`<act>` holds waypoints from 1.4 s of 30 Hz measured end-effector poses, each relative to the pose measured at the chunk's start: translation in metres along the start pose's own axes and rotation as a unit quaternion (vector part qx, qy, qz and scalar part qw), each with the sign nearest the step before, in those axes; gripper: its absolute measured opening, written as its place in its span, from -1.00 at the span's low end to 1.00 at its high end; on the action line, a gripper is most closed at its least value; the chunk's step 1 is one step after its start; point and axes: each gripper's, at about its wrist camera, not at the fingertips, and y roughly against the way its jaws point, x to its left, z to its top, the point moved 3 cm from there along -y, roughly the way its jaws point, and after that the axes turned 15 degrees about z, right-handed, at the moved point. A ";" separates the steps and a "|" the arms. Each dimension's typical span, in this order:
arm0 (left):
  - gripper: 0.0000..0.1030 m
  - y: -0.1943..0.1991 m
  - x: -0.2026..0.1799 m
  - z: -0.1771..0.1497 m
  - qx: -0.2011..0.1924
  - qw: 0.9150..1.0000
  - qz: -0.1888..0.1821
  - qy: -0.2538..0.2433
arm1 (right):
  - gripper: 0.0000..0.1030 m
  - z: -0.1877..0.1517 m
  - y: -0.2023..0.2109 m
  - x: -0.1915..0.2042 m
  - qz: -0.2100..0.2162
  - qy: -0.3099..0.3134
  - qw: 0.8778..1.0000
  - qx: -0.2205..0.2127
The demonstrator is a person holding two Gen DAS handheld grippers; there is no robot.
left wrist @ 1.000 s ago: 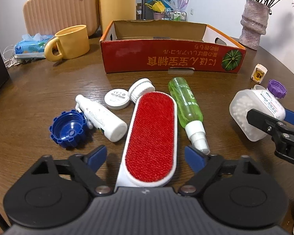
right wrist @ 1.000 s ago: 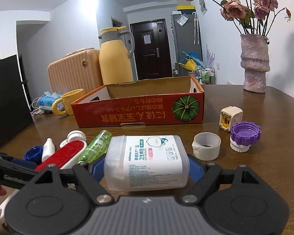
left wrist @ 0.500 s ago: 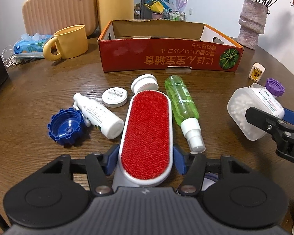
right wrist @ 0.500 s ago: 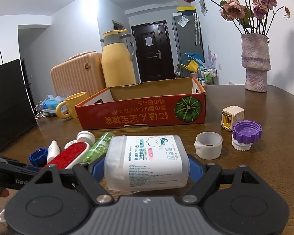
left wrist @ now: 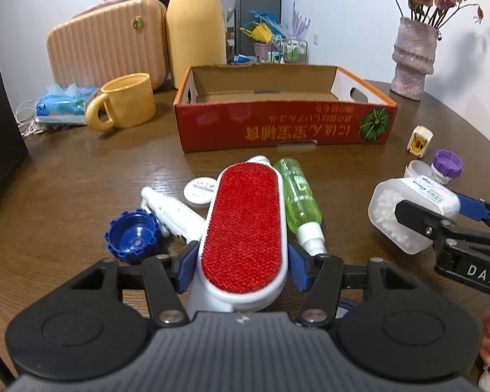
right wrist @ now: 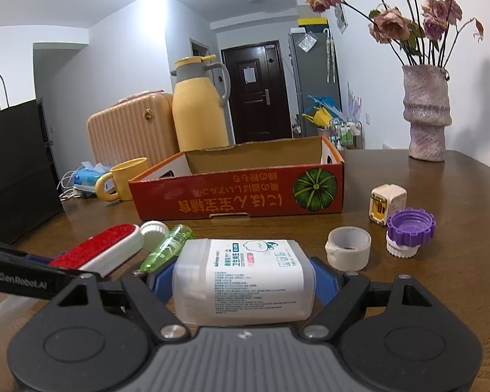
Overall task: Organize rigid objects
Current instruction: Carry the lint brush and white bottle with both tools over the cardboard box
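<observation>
My left gripper (left wrist: 243,264) is shut on the handle end of a red lint brush (left wrist: 245,225) with a white frame, holding it raised above the brown table. My right gripper (right wrist: 243,279) is shut on a clear cotton-swab box (right wrist: 245,281) with a white label, also seen at the right of the left wrist view (left wrist: 395,215). A red cardboard box (left wrist: 284,127) stands open beyond both, with only bare cardboard showing inside. Under the brush lie a green spray bottle (left wrist: 299,196), a white bottle (left wrist: 176,214), a blue cap (left wrist: 132,236) and a white round tin (left wrist: 199,191).
A tape roll (right wrist: 348,251), a purple cap (right wrist: 411,225) and a white plug (right wrist: 387,204) sit to the right. A yellow mug (left wrist: 127,101), a tissue pack (left wrist: 65,104), a beige case (left wrist: 111,42) and a yellow flask (left wrist: 196,23) stand at the back left, a vase (left wrist: 413,62) at the back right.
The left jaws closed onto the red brush and lifted it off the table, so the box now shows from higher up. The right gripper and its swab box stayed still.
</observation>
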 end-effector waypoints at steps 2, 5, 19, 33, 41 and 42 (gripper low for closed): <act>0.12 0.005 0.003 0.002 -0.007 1.000 0.002 0.002 | 0.58 0.001 0.002 0.003 0.001 0.005 1.000 -0.005; 0.12 0.012 0.007 0.007 -0.017 1.000 0.002 0.007 | 0.58 0.004 0.005 0.006 0.002 0.009 1.000 -0.012; 0.12 0.033 0.018 0.053 -0.068 0.998 -0.002 0.019 | 0.58 0.031 0.014 0.019 0.000 0.024 0.999 -0.038; 0.12 0.017 0.020 0.100 -0.095 0.994 -0.024 0.050 | 0.58 0.069 -0.007 0.019 -0.012 0.039 0.998 -0.052; 0.12 -0.004 0.023 0.124 -0.098 0.993 -0.020 0.061 | 0.58 0.090 -0.030 0.012 -0.023 0.038 0.997 -0.058; 0.12 -0.006 0.024 0.128 -0.100 0.993 -0.018 0.063 | 0.58 0.093 -0.033 0.011 -0.024 0.038 0.997 -0.059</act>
